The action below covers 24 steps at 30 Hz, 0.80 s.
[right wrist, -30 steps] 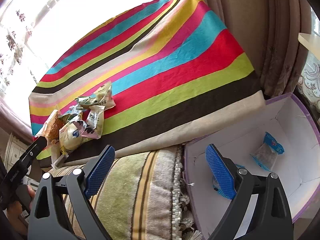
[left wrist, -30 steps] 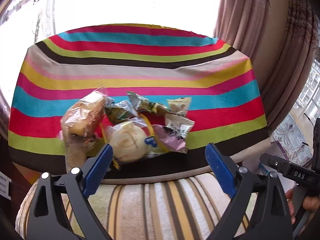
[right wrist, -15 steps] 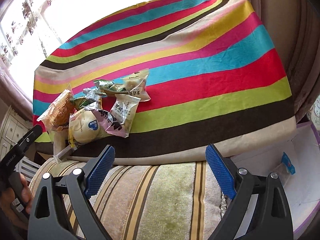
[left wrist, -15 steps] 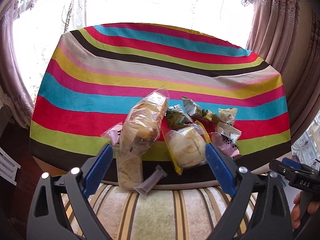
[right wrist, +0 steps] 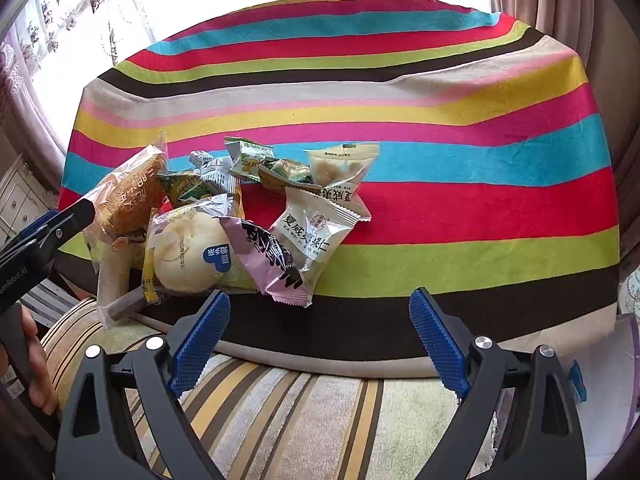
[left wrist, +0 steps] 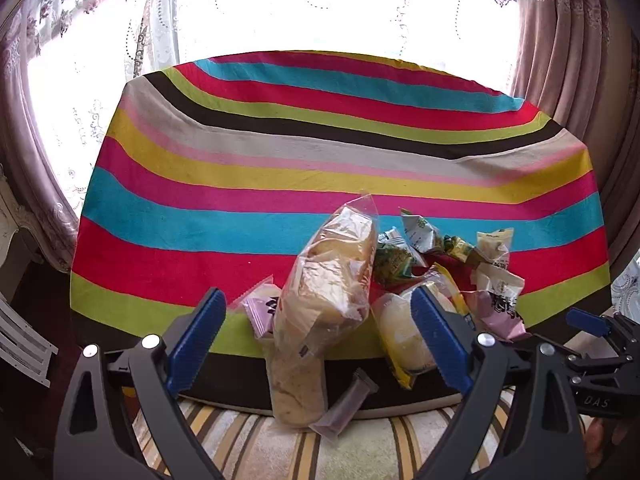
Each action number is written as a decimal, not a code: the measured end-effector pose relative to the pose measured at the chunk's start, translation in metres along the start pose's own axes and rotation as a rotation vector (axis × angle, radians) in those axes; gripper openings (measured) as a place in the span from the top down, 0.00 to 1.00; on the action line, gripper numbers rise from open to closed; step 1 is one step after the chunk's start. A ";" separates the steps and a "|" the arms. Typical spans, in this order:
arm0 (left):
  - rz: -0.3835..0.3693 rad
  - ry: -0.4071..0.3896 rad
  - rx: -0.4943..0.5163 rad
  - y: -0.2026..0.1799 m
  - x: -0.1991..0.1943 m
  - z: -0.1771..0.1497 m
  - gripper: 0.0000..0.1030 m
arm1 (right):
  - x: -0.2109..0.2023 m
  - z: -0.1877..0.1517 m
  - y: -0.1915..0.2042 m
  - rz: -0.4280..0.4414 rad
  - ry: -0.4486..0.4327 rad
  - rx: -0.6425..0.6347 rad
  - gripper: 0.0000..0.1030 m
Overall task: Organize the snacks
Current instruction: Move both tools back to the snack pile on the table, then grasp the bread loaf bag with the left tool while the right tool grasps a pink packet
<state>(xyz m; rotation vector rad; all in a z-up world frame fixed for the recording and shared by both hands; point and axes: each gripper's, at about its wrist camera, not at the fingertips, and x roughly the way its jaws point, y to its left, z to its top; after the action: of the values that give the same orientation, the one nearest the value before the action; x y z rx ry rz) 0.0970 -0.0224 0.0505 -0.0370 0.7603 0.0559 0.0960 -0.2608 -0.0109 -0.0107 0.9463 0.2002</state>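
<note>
A pile of snack packs lies at the near edge of the striped table. It holds a long bread bag [left wrist: 328,292] [right wrist: 128,196], a round bun in a yellow pack [left wrist: 404,336] [right wrist: 188,252], a purple pack [right wrist: 272,260], a white pack [right wrist: 316,232] and small green packs [right wrist: 248,160]. My left gripper [left wrist: 316,336] is open just before the pile, its pads either side of the bread bag without touching it. My right gripper [right wrist: 318,344] hangs over the table's front edge, right of the pile. Its jaws are wide and closing, with nothing between them.
The striped tablecloth [right wrist: 440,208] is bare right of and behind the pile. A striped cushion [right wrist: 300,412] lies below the table edge. A white box corner [right wrist: 624,344] shows at the far right. Curtains [left wrist: 568,40] and a bright window stand behind.
Both grippers have moved left along the table front. The right one left the white box and now faces the pile. The bread bag now sits between the left fingers.
</note>
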 end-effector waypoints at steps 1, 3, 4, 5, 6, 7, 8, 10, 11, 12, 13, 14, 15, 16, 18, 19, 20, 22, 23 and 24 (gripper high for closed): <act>0.009 0.005 0.013 0.000 0.004 0.001 0.09 | 0.002 0.002 0.003 -0.007 0.000 -0.014 0.16; 0.013 0.015 0.030 -0.001 0.010 0.004 0.09 | 0.009 0.005 0.008 -0.026 0.007 -0.041 0.17; 0.014 0.022 0.043 -0.002 0.014 0.005 0.09 | 0.012 0.006 0.010 -0.030 0.013 -0.050 0.19; 0.018 0.026 0.056 -0.003 0.017 0.005 0.09 | 0.015 0.007 0.012 -0.034 0.020 -0.060 0.20; 0.024 0.033 0.070 -0.004 0.021 0.006 0.09 | 0.019 0.008 0.014 -0.041 0.027 -0.071 0.20; 0.029 0.042 0.080 -0.004 0.024 0.006 0.09 | 0.022 0.008 0.016 -0.046 0.033 -0.083 0.20; 0.030 0.048 0.087 -0.005 0.027 0.006 0.09 | 0.025 0.009 0.019 -0.052 0.039 -0.098 0.22; 0.031 0.055 0.096 -0.005 0.032 0.007 0.09 | 0.030 0.010 0.024 -0.065 0.049 -0.123 0.25; 0.030 0.057 0.102 -0.005 0.034 0.008 0.09 | 0.033 0.011 0.027 -0.072 0.055 -0.135 0.27; 0.028 0.058 0.106 -0.005 0.036 0.009 0.09 | 0.036 0.012 0.029 -0.078 0.060 -0.145 0.28; 0.028 0.061 0.111 -0.005 0.038 0.009 0.09 | 0.038 0.012 0.031 -0.083 0.066 -0.156 0.29; 0.028 0.064 0.117 -0.005 0.039 0.009 0.09 | 0.040 0.012 0.033 -0.087 0.070 -0.164 0.31; 0.026 0.067 0.122 -0.006 0.041 0.010 0.09 | 0.041 0.012 0.034 -0.091 0.071 -0.169 0.32; 0.022 0.069 0.126 -0.006 0.043 0.010 0.09 | 0.042 0.013 0.034 -0.093 0.070 -0.172 0.33; 0.018 0.072 0.134 -0.007 0.045 0.010 0.09 | 0.044 0.014 0.035 -0.093 0.071 -0.174 0.33; 0.014 0.074 0.137 -0.007 0.046 0.010 0.10 | 0.045 0.015 0.034 -0.091 0.073 -0.173 0.34; 0.010 0.078 0.139 -0.007 0.048 0.011 0.11 | 0.046 0.015 0.034 -0.090 0.075 -0.173 0.34; 0.003 0.088 0.142 -0.008 0.051 0.011 0.17 | 0.047 0.015 0.035 -0.082 0.079 -0.174 0.37; -0.001 0.093 0.141 -0.007 0.053 0.010 0.22 | 0.049 0.015 0.035 -0.072 0.082 -0.173 0.39; -0.006 0.099 0.140 -0.006 0.055 0.010 0.27 | 0.050 0.016 0.034 -0.058 0.086 -0.170 0.41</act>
<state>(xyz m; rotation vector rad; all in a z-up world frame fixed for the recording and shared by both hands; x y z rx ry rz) 0.1442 -0.0263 0.0204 0.0916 0.8612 -0.0053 0.1307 -0.2173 -0.0390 -0.2041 1.0113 0.2276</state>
